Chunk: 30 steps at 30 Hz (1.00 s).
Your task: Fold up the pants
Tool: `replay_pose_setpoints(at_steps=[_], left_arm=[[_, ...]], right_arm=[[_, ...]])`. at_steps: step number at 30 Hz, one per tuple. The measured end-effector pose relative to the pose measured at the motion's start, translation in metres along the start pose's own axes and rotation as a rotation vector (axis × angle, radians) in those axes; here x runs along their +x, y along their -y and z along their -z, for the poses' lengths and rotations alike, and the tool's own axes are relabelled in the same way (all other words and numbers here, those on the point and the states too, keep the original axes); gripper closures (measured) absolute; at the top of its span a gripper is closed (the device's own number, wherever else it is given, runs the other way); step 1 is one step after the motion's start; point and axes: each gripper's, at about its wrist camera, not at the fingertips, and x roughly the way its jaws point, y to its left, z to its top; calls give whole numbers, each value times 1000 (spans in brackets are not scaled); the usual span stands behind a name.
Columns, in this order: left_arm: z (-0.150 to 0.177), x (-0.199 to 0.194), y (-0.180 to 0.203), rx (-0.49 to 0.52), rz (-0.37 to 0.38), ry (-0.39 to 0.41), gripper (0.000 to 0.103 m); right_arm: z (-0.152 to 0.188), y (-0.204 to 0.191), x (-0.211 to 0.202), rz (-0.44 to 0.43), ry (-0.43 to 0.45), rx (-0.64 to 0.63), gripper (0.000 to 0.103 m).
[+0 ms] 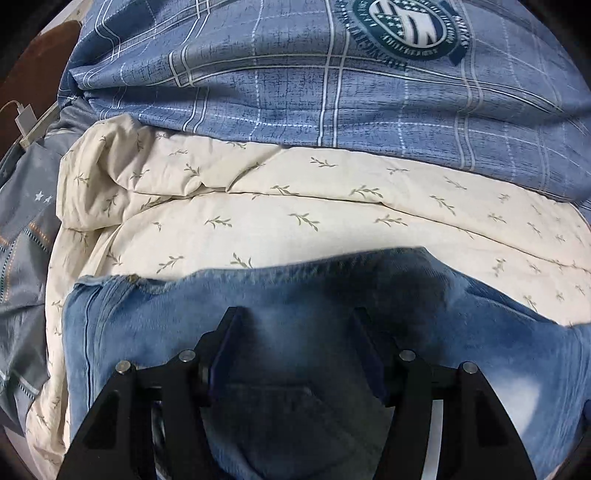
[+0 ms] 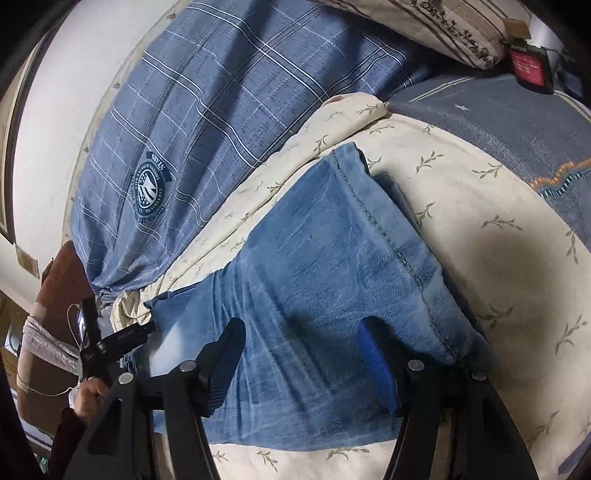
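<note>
The blue denim pants (image 1: 303, 343) lie folded on a cream leaf-print quilt (image 1: 295, 221). In the left wrist view my left gripper (image 1: 297, 325) is open just above the denim, its fingers spread either side of a back pocket. In the right wrist view the pants (image 2: 314, 258) run away from me toward the hem. My right gripper (image 2: 303, 332) is open over the denim, holding nothing. The left gripper (image 2: 110, 339) and the hand holding it show at the left edge of that view.
A blue plaid duvet with a round crest (image 1: 406, 26) lies bunched behind the quilt. A phone charger (image 1: 26, 122) sits at the far left. A striped pillow (image 2: 461, 29) and a red box (image 2: 528, 68) are at the head of the bed.
</note>
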Motion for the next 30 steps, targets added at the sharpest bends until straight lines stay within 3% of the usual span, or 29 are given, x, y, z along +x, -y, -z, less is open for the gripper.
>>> replay_pose_setpoints(at_steps=[6,12,18,24,28,30], left_arm=[[10,-21,-1,8,25,26,41],[49,-65,2,90,122,79,41],[96,-78,17,228,151,53,41],[118,-68,4,209,174,18,41],[123,-70,14,273,132,8,40],[121,-69,12,265,141,2,40]], right_arm=[[-7,22,-40,-108,121,96,36],[2,49,-89,-194,224,192,36],[26,62,-104,-283,189,273,36],[44,62,-84,-227,96,301,36],[48,64,-62,-184,22,330,36],[47,65,-61,-167,31,345,36]])
